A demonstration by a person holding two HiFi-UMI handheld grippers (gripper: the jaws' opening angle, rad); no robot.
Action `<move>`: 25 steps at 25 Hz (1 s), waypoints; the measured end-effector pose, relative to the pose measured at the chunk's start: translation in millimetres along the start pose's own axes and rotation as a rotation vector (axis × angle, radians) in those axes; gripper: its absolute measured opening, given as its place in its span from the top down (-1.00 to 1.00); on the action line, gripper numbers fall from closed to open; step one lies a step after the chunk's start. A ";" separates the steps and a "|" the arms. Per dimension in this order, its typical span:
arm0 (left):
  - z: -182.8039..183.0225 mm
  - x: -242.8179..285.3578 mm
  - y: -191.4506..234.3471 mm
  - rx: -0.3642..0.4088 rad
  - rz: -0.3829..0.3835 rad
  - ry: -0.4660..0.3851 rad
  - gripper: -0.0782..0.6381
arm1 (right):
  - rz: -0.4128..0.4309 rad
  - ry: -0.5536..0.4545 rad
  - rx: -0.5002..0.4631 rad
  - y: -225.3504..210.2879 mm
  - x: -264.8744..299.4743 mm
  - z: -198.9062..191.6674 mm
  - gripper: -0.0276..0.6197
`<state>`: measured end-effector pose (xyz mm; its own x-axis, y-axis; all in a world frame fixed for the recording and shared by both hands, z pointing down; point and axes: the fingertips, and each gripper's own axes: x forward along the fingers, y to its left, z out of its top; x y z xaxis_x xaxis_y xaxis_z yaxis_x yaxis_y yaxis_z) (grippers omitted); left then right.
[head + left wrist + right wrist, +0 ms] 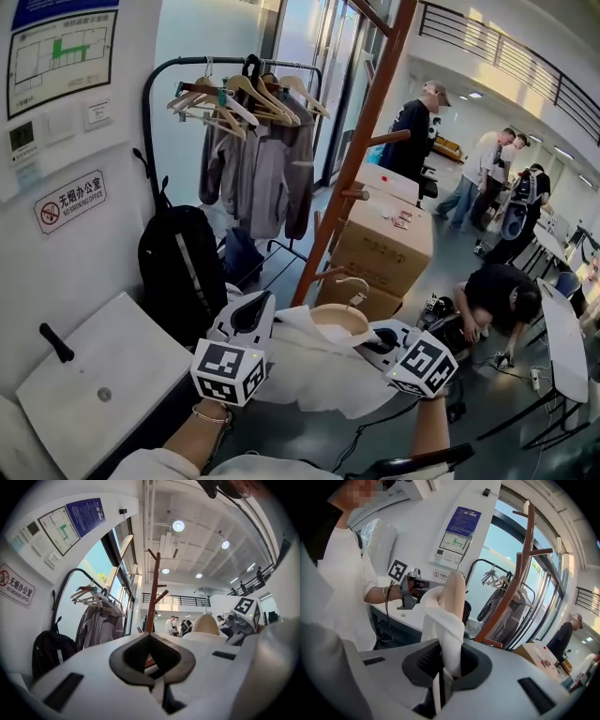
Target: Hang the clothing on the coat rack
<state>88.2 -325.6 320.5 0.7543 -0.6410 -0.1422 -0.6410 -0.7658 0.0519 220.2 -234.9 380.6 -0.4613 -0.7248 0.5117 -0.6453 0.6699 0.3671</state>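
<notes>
A white garment (319, 370) on a pale wooden hanger (339, 319) hangs between my two grippers, low in the head view. My right gripper (375, 337) is shut on a twisted fold of the garment (440, 616) next to the hanger (456, 597). My left gripper (253, 305) grips the other side; its jaws (150, 637) are closed, with a thin strip of white cloth between the pads. The brown wooden coat rack (361, 141) stands just beyond, leaning across the view, with short pegs. From the left gripper view the coat rack (153, 592) is straight ahead.
A black clothes rail with hangers and grey jackets (253, 141) stands to the left of the rack. Under the rail is a black backpack (178, 267). Cardboard boxes (384, 244) sit at the rack's foot. A person crouches (497, 300) on the right, and others stand behind.
</notes>
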 end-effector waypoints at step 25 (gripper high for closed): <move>-57.5 -19.1 -5.1 -0.022 0.258 0.150 0.76 | 0.272 -0.087 -0.028 -8.7 20.4 -46.8 0.77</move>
<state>85.2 -312.4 379.8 0.5807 -0.8137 0.0263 -0.8121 -0.5768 0.0886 244.9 -248.0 424.2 -0.6663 -0.5284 0.5261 -0.4742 0.8448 0.2479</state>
